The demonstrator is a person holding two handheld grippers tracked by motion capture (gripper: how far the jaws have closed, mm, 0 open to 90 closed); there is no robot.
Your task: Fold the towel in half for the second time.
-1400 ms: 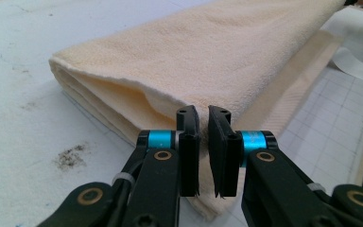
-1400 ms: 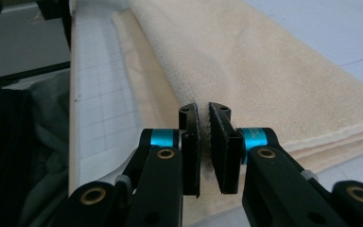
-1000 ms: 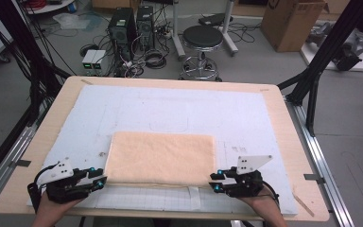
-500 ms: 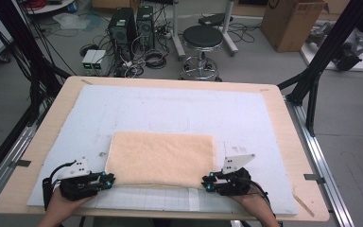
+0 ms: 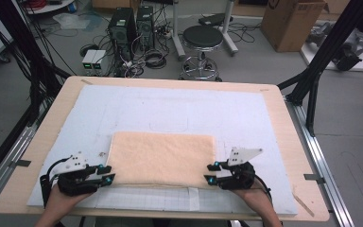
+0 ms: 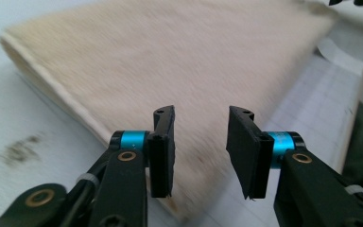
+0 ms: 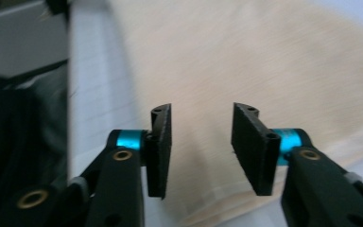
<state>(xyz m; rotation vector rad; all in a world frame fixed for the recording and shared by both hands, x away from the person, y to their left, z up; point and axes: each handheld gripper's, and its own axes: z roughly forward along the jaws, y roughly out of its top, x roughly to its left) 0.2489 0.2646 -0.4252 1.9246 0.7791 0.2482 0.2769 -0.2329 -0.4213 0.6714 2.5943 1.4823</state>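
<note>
I see a soft peach towel (image 5: 161,158), folded flat, lying on the white mat (image 5: 170,111) near my edge of the table (image 5: 283,123). My left gripper (image 5: 108,174) sits at its near left corner and my right gripper (image 5: 210,173) at its near right corner. Both sets of jaws have just been opening and stand apart, pinching nothing. Nothing blocks the towel.

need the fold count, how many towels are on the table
1: a folded peach towel lies on the white mat, near the table's front edge, between the left gripper and the right gripper. A second one beneath it could be hidden.
</note>
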